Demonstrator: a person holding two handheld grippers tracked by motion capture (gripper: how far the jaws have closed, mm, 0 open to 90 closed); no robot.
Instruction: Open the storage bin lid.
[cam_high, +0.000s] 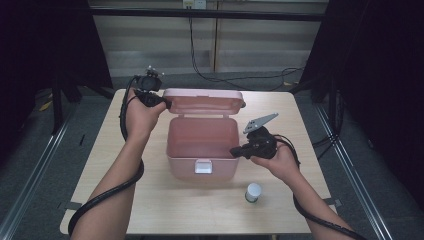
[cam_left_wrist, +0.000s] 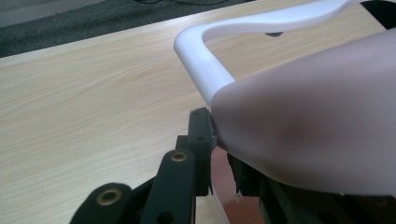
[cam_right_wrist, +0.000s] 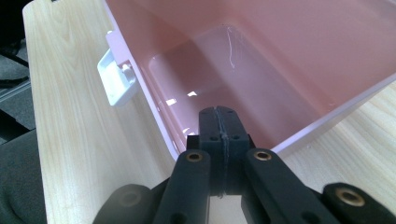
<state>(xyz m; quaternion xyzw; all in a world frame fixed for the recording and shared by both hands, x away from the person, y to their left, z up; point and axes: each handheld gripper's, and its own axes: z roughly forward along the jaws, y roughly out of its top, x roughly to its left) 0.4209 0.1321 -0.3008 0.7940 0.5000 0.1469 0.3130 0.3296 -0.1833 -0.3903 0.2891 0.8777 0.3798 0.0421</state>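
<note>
Counter (cam_high: 150, 200): pale wood, dark floor on all sides, bare stretches left and front. Pink box (cam_high: 202, 150): centre, open, hollow inside, white latch (cam_high: 203, 166) on near wall. Lid (cam_high: 202, 102): raised at far edge, white handle (cam_left_wrist: 210, 70) behind. My left claw (cam_high: 166, 103): pinching lid's left edge. My right claw (cam_high: 234, 151): pressed together, holding nothing, at box's right rim. Small white-capped bottle (cam_high: 253, 192): near front edge, apart from box.

Light wooden table (cam_high: 150, 210) on grey floor (cam_high: 30, 165); pale panelled wall (cam_high: 260, 40); dark curtains (cam_high: 45, 40) either side.
</note>
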